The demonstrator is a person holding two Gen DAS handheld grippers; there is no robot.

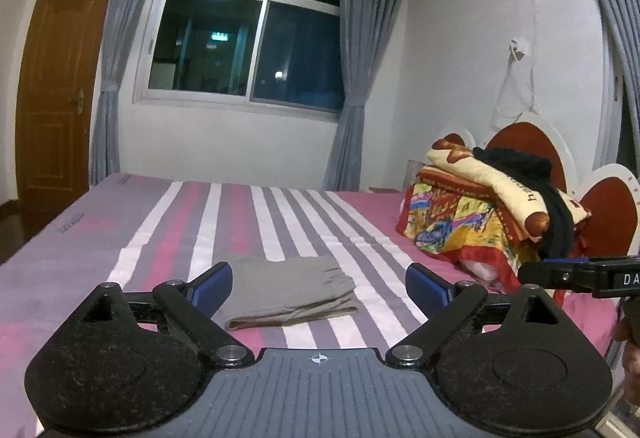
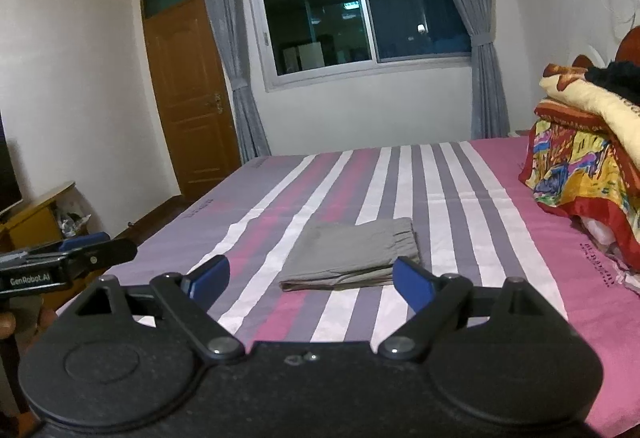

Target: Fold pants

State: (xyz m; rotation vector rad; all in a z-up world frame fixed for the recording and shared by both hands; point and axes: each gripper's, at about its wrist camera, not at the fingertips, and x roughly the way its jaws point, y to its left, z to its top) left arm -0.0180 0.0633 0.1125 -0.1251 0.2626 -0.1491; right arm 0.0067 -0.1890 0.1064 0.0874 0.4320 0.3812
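Grey pants (image 1: 288, 292) lie folded into a flat rectangle on the striped bed sheet (image 1: 192, 222), ahead of both grippers. They also show in the right wrist view (image 2: 352, 254). My left gripper (image 1: 319, 284) is open and empty, held above the bed just short of the pants. My right gripper (image 2: 312, 280) is open and empty too, just short of the pants' near edge. The right gripper's tip shows at the right edge of the left wrist view (image 1: 560, 274). The left gripper's tip shows at the left edge of the right wrist view (image 2: 80, 254).
A pile of colourful blankets with a dark garment on top (image 1: 488, 206) sits at the head of the bed, to the right (image 2: 584, 158). A red and white headboard (image 1: 608, 214) stands behind it. A wooden door (image 2: 188, 98) and a window are beyond the bed.
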